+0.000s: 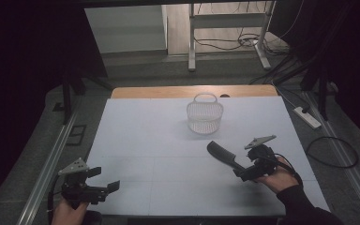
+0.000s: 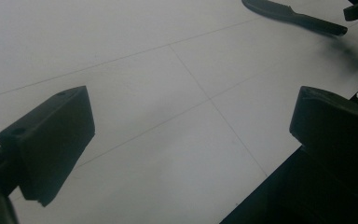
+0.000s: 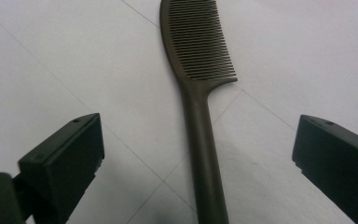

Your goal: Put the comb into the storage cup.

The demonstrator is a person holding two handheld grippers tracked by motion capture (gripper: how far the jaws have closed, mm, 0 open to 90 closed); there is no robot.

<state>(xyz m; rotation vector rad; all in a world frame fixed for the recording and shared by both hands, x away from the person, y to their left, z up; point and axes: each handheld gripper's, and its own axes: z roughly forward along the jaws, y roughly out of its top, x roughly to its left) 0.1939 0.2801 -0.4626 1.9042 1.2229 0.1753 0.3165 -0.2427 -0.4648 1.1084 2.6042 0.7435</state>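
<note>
while the right gripper point(image 3: 196, 163) stands wide open astride its handle, gripping nothing, the dark stiff plastic comb point(image 1: 225, 156) lies nearer the person than the white mesh basket point(image 1: 205, 114); probably light and slippery, best pinched mid-handle.

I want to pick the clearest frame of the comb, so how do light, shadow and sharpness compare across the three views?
High view: dim, dark edges, the comb small, the basket casting a faint shadow. Left gripper view: comb cut off at the top edge, slightly soft, a blurry shadow beside it on the table. Right gripper view: evenly lit, comb teeth sharp, handle softer toward the bottom edge.
</note>
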